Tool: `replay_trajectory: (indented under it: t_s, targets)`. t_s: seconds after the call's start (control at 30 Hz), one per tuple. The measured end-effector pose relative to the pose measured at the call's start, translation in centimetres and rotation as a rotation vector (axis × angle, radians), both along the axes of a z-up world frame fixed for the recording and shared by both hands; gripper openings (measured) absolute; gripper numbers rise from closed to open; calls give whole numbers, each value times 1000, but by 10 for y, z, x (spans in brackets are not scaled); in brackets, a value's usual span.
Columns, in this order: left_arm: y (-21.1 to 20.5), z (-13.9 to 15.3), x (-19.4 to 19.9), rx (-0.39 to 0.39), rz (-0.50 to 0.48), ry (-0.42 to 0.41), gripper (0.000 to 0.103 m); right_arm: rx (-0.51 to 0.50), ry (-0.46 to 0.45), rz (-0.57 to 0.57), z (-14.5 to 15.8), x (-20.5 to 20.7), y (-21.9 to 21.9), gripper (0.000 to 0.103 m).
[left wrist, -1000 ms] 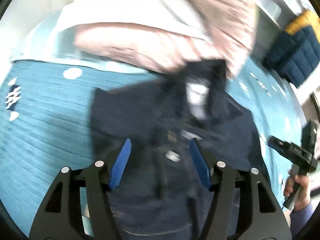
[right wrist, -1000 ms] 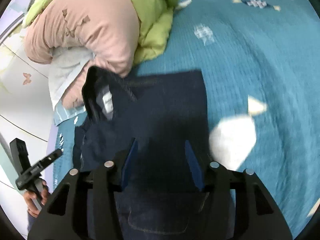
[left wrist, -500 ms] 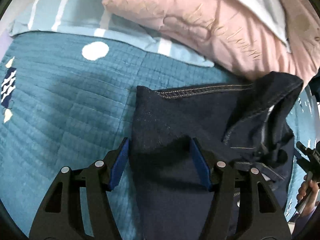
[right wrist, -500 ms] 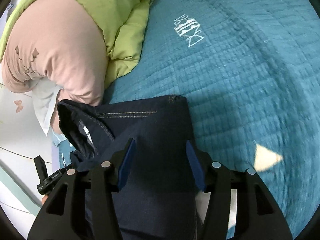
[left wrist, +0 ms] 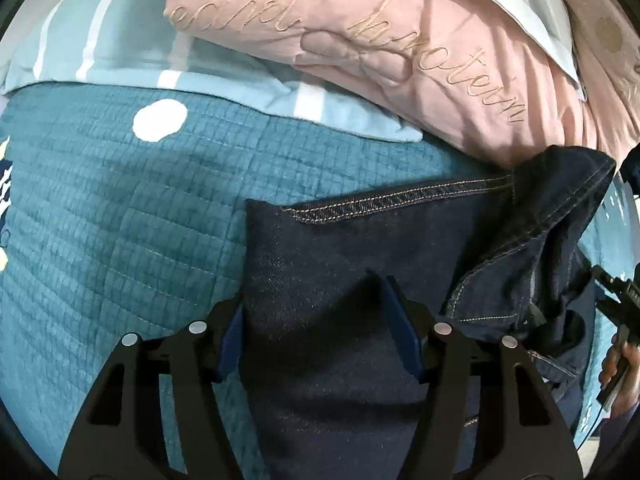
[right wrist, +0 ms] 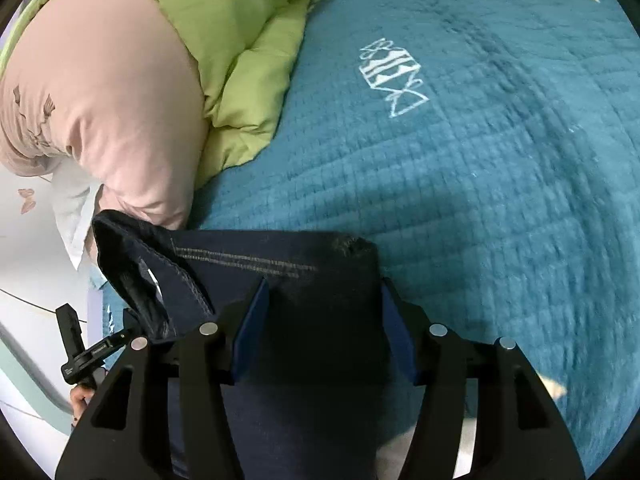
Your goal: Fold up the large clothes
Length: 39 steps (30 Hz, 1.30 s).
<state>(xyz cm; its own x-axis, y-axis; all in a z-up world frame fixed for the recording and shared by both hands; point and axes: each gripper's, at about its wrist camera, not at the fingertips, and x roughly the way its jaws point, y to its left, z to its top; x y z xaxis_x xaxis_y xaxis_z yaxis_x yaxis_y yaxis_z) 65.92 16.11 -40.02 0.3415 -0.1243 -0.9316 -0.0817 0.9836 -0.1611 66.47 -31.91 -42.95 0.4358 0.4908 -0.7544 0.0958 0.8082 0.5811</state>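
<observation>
Dark blue jeans (left wrist: pixel 360 264) lie on a teal quilted bedspread (left wrist: pixel 120 220), the hem stitched in tan thread toward the pillows. My left gripper (left wrist: pixel 316 320) is open, its blue pads straddling the left corner of the denim. My right gripper (right wrist: pixel 322 320) is open, its pads straddling the right corner of the jeans (right wrist: pixel 304 280). A raised fold of denim (left wrist: pixel 560 216) stands between the two corners. The other gripper shows at the edge of each view, right (left wrist: pixel 616 300) and left (right wrist: pixel 80 348).
A pink embroidered pillow (left wrist: pixel 400 60) and a light blue striped pillow (left wrist: pixel 120 52) lie just beyond the jeans. A pink pillow (right wrist: pixel 100 100) and a green duvet (right wrist: pixel 240 40) sit at the left. The teal bedspread (right wrist: pixel 500 160) stretches to the right.
Both grippers have moved forward and down over the jeans toward the hem corners. The jeans now fill the space between each pair of pads, and the pillows are closer.
</observation>
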Motion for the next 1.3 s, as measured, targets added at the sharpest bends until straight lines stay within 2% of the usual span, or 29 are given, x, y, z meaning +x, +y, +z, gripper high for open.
replay_trajectory:
  t_s: [0.03,0.07,0.1,0.13,0.17,0.2,0.23,0.37,0.47,0.57,0.77,0.93,1.1,1.3]
  targets:
    - [-2,1,0,8,1,-13,51,0,4,-5,-2,2,-1,49]
    - [-2,-3,7,15,1,-16,46,-41,0,-8,0,1,-1,35]
    - [-4,-2,7,22,2,-21,35,-80,-4,-4,3,1,2,17]
    - [-7,1,7,25,6,-23,25,-82,-16,5,6,-1,1,12]
    - [-11,3,6,23,9,-28,21,-67,-38,9,10,-5,0,10]
    - [-11,9,5,10,7,-36,13,-63,-57,17,15,-8,-1,10]
    - [-11,15,2,-10,-2,-48,10,-59,-75,26,21,-11,-1,9]
    - [-14,43,-11,-35,-30,-102,9,-35,-150,54,55,-27,1,9]
    - [-15,71,-29,-90,-62,-142,9,-27,-180,96,78,-42,10,8]
    - [-20,91,-50,-102,-109,-157,8,-30,-192,131,96,-57,18,8]
    - [-12,127,-108,-122,-162,-185,8,-31,-217,155,133,-103,16,8]
    - [-8,153,-168,-143,-216,-192,8,-42,-228,196,169,-162,15,7]
    - [-3,164,-244,-159,-271,-197,8,-61,-205,246,189,-233,9,7]
    - [4,144,-339,-146,-292,-156,8,-97,-136,263,183,-323,-16,7]
